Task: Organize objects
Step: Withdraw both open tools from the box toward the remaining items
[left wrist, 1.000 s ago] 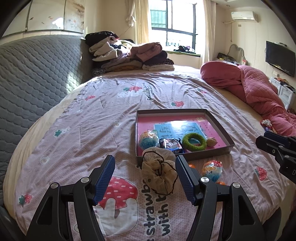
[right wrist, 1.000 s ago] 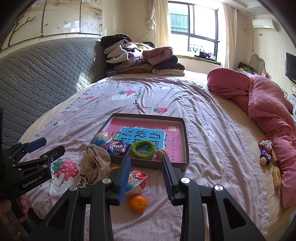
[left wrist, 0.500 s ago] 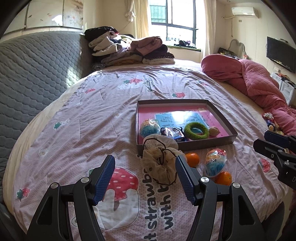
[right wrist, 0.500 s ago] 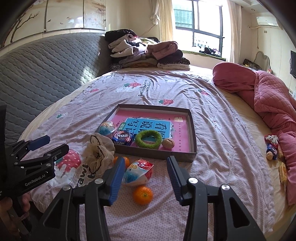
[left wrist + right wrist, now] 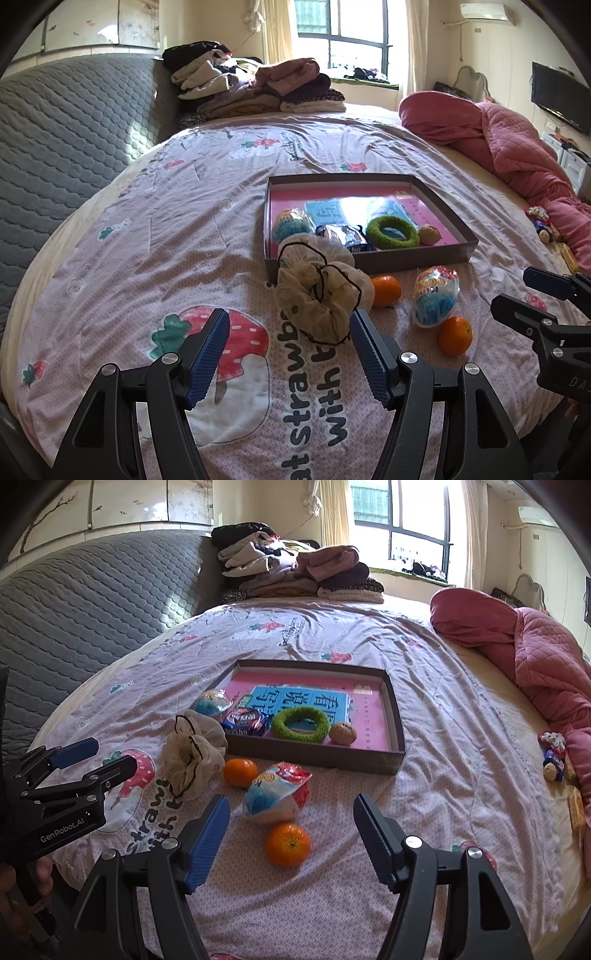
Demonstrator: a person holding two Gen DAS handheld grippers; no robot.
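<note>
left gripper [image 5: 290, 328] spread wide, empty, pouch [image 5: 319, 291] just ahead; right gripper [image 5: 291, 814] jaws opening, empty, orange [image 5: 287, 844] between fingers.

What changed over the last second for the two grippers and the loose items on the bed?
The right gripper has come lower toward the near orange and its jaws are opening, with nothing pressed between them. The left gripper also sank toward the cream mesh bag, jaws wide as before. Nothing was grasped or released. The oranges, egg-shaped packet and box stayed put.
</note>
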